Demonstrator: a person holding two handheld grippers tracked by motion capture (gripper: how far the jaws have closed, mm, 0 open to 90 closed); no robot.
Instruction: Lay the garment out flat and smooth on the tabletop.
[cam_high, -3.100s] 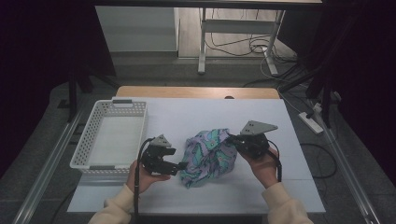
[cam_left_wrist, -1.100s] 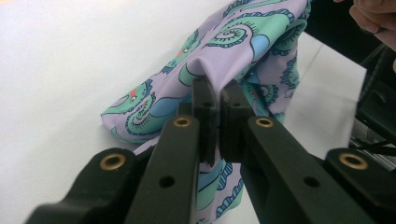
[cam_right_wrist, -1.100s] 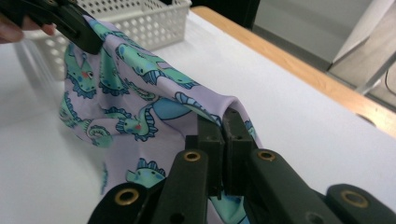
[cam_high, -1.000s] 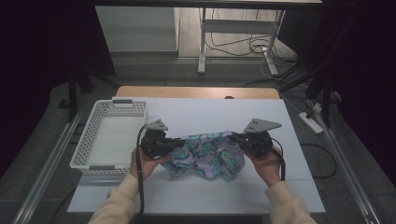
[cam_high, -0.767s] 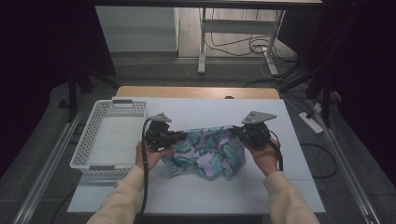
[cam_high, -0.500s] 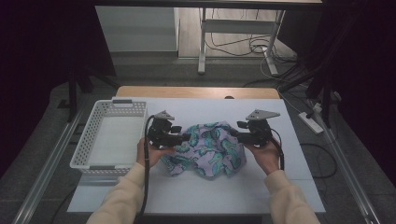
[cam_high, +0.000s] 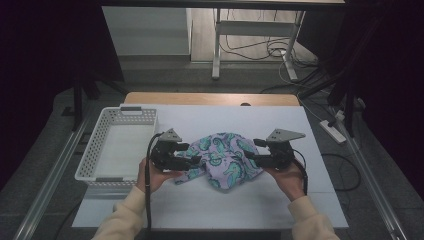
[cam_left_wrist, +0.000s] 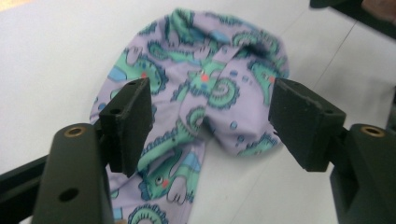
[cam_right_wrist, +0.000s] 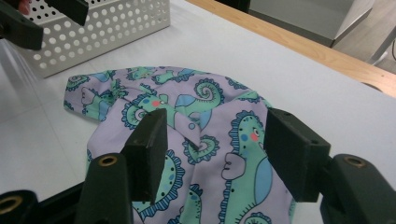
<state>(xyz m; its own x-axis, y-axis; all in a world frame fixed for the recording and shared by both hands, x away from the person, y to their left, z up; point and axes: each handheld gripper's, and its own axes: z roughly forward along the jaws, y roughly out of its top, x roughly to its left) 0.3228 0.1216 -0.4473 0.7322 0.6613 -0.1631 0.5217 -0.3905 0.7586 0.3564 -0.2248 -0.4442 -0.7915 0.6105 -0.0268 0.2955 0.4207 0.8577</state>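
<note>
- Presently, the cloth (cam_high: 220, 159), a lilac garment printed with green dinosaurs, lies crumpled on the white table (cam_high: 200, 210), near its middle and just to the right of the white basket (cam_high: 117, 145).
- The left gripper (cam_high: 192, 161) sits at the cloth's left edge. Its jaws have just been opening and now stand wide; in the left gripper view the cloth (cam_left_wrist: 205, 107) lies on the table below and beyond the pads, with nothing pinched between them.
- The right gripper (cam_high: 252, 159) sits at the cloth's right edge. Its jaws have likewise just been opening and stand wide; in the right gripper view the cloth (cam_right_wrist: 196, 140) rests flat under the pads, untouched by them.
- Done, by my judgement: the cloth has been set down on the table and let go on both sides.
- Condition of the cloth: partly spread but not flat. A ridge of folds runs through its middle, and a narrower tail trails toward the left gripper.
- The basket is empty as far as the high view shows; the cloth does not touch it.
- Left to do, by my judgement: if the work is folding or smoothing, the cloth needs fresh grips at its edges and further flattening; if it is meant for the basket, that transfer has not been started.
</note>
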